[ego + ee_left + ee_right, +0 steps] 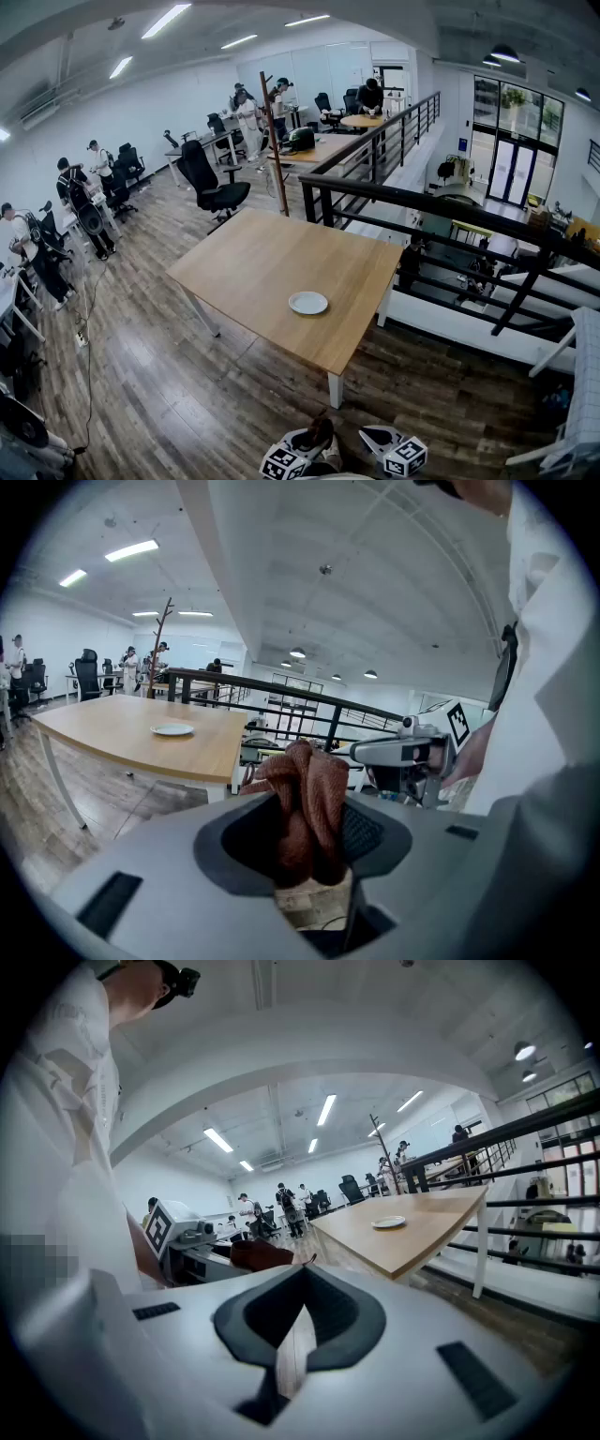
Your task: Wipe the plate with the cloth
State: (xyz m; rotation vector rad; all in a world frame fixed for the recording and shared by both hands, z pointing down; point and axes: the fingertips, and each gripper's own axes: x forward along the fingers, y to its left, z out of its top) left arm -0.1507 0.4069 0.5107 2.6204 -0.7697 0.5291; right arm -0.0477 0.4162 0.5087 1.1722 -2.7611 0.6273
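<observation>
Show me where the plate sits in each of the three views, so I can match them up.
Head view: the plate lies just below centre frame, on the table toward its near right side.
Left gripper view: the plate is small, left of centre, on the table.
Right gripper view: the plate is right of centre, on the table.
Shared landmark: the coat stand beyond the table.

Wood floor — black railing

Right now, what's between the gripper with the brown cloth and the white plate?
From the left gripper's brown cloth, dark wood floor, then bare light wooden tabletop up to the round white plate; the head view shows it.
</observation>
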